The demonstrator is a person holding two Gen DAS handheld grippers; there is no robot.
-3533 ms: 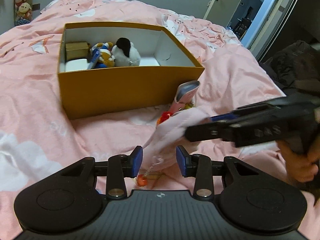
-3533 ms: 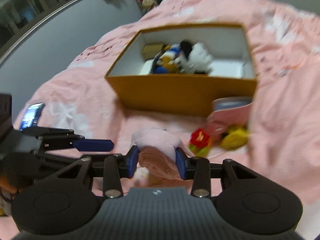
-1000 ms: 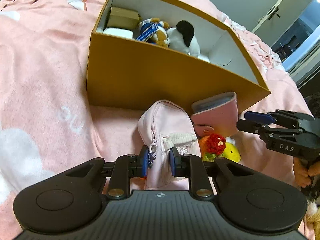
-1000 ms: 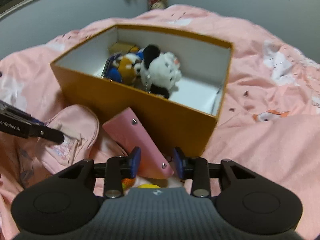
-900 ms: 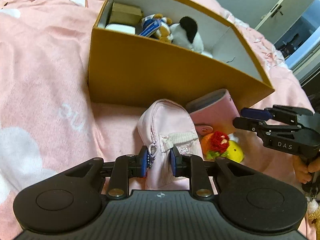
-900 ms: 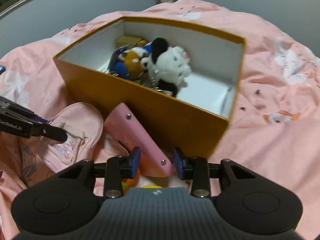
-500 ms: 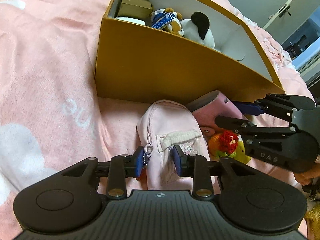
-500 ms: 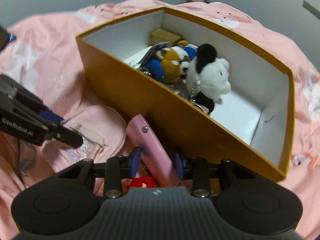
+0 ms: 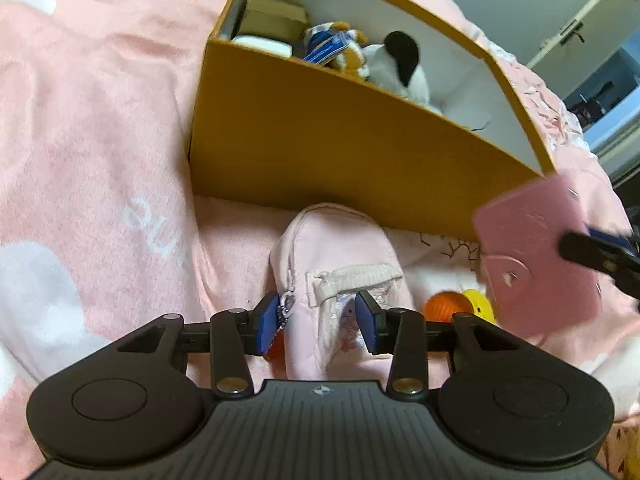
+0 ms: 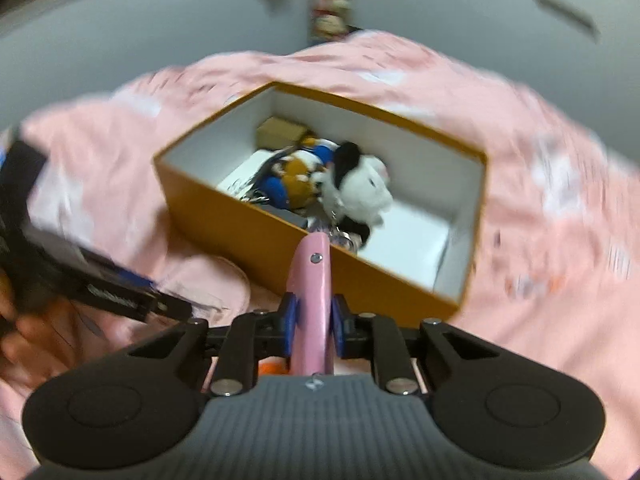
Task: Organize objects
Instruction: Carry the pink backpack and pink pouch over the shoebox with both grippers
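Pink wallet (image 9: 536, 256) is hanging at about three o'clock in the left wrist view, lifted off the pink blanket (image 9: 88, 128) and blurred, its right edge caught by the dark tips of the right gripper (image 9: 588, 254) coming in from the frame's edge. Just beyond it, at twelve o'clock, the orange box (image 9: 328, 148) is sitting open, with a white-and-black plush (image 9: 394, 66), a blue-and-orange plush (image 9: 336, 46) and a small tan carton (image 9: 276, 16) lying inside. At six o'clock the left gripper (image 9: 318, 320) is standing with its jaws apart, having just been widening; the pale pink pouch (image 9: 340, 264) is lying between the blue pads, its zipper charm just beside the left pad (image 9: 269, 320), and neither pad is pressing the fabric. An orange and yellow toy (image 9: 460, 306) is resting on the blanket at four o'clock, just below the wallet.

From the right wrist view, blurred all over, the right gripper (image 10: 311, 322) is clamping the wallet (image 10: 312, 296) edge-on, its jaws having just been closing onto it. The wallet is rising toward twelve o'clock, its top edge overlapping the near wall of the box (image 10: 256, 236). Inside the box, the white plush (image 10: 360, 196) is lying beside the blue-and-orange one (image 10: 296, 180). At nine o'clock the left gripper (image 10: 132, 300) is reaching over the pouch (image 10: 208, 284), with a hand (image 10: 24, 332) behind it.
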